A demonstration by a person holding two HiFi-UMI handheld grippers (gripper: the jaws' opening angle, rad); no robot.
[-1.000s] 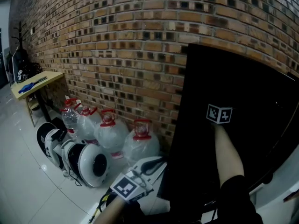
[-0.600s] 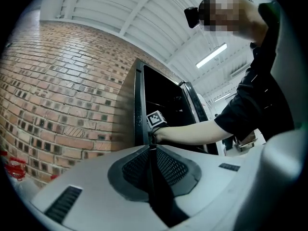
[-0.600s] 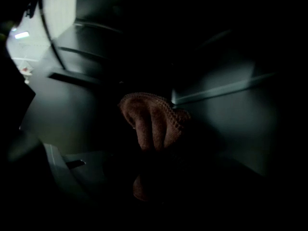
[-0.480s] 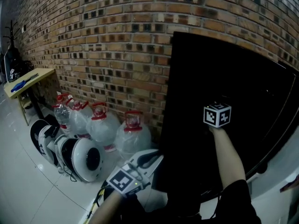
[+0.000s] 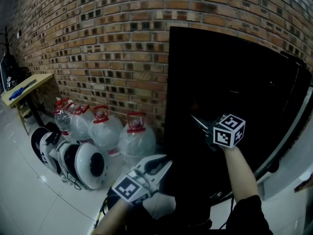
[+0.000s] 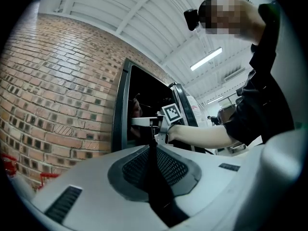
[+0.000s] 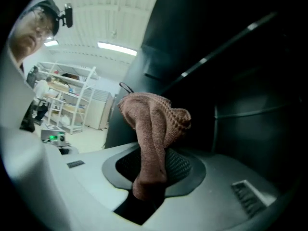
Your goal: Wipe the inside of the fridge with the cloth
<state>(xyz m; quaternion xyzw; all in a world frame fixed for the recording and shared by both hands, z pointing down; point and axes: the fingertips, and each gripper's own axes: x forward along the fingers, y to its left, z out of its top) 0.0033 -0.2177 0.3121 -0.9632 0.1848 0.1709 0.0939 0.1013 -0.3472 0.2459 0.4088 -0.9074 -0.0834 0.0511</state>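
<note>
At the mouth of the dark fridge [image 5: 230, 72], the right tool [image 7: 153, 174] has swung round over the last second. In the head view its marker cube now sits lower and larger and shows two faces. Its jaws have come into sight, aimed up and to the left into the black interior. They stand partway closed on the brown cloth [image 7: 154, 124], which rises in a bunched fold above the pads. As far as I can tell, the cloth touches no inner wall yet. My judgement is that the approach is nearly over and the first wiping stroke is about to start, with nothing wiped so far. The left tool [image 5: 159, 166] hangs low by the fridge's left edge, its jaws pressed together with nothing between them, and it has shifted only a little. As for containers, the fridge is too dark to read well. The right gripper view shows faint shelf edges and wall ribs, but no food or bottles can be made out. Several large clear water jugs [image 5: 137, 141] with red caps stand close together on the floor against the brick wall [image 5: 98, 43]. How full they are I cannot tell.
</note>
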